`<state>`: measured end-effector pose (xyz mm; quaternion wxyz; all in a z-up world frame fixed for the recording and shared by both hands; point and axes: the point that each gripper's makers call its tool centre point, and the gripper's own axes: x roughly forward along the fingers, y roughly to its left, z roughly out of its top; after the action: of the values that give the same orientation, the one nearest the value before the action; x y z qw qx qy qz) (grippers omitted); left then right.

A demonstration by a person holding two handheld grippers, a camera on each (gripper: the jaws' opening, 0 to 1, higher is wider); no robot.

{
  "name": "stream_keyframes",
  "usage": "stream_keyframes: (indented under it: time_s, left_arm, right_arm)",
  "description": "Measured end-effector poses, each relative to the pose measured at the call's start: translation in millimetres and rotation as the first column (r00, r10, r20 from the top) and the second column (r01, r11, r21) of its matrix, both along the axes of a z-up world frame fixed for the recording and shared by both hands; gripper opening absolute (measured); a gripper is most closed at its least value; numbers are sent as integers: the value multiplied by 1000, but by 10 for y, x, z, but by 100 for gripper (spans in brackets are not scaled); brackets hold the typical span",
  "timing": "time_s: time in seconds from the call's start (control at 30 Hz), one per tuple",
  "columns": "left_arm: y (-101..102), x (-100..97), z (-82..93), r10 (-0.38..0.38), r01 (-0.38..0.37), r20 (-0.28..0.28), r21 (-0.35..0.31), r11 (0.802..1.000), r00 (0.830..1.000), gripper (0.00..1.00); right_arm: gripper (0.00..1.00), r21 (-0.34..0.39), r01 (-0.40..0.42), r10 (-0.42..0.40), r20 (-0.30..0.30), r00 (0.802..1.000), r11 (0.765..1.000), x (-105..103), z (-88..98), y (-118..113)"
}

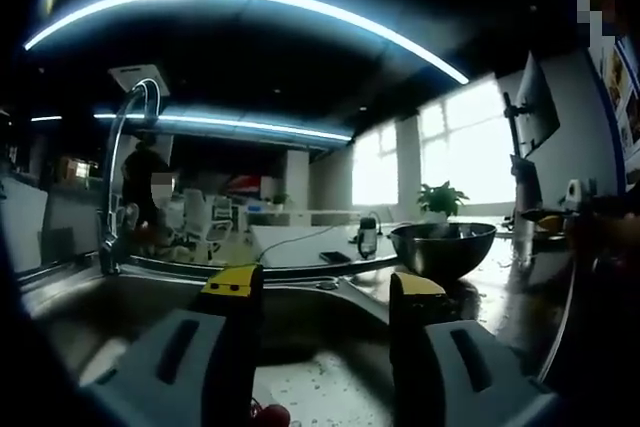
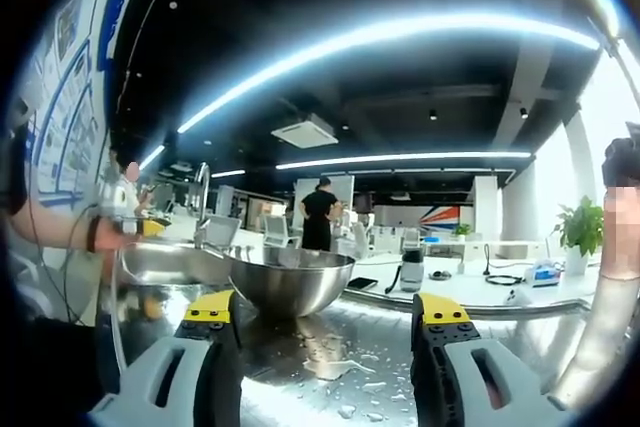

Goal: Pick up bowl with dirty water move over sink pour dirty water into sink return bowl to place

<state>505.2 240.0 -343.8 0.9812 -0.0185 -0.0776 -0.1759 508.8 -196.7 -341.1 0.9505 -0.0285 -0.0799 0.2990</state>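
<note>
Right gripper [image 2: 325,322], jaws wide and empty; steel bowl [image 2: 288,285] rests on wet counter [image 2: 340,367] at 11 o'clock, nearer than to left gripper [image 1: 325,297], also wide, over sink [image 1: 130,297].

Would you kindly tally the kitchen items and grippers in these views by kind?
Steel bowl: 1
Sink: 1
Faucet: 1
Grippers, left gripper and right gripper: 2
Potted plant: 1
Total: 6

One steel bowl [image 2: 290,282] sits at centre frame, beside one sink [image 1: 150,312] and one faucet [image 1: 125,162]. One potted plant [image 1: 442,199] stands right of centre.
</note>
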Motion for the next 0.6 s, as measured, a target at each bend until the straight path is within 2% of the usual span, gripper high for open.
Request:
stream_keyframes:
  time_s: [0.17,0.4,0.6]
  left_arm:
    - [-5,-2,-12,-3,3,-6,2,1000,1000,49]
    - [2,-2,-19,-5,5,-8,3,1000,1000,48]
    - [2,-4,-23,-4,4,-10,5,1000,1000,47]
  right_arm:
    - [61,1,0,0,2,1000,1000,-7,3,2]
    - [61,47,-2,2,-12,1000,999,-18,34,-19]
    - [61,32,-1,2,-10,1000,999,7,14,-35]
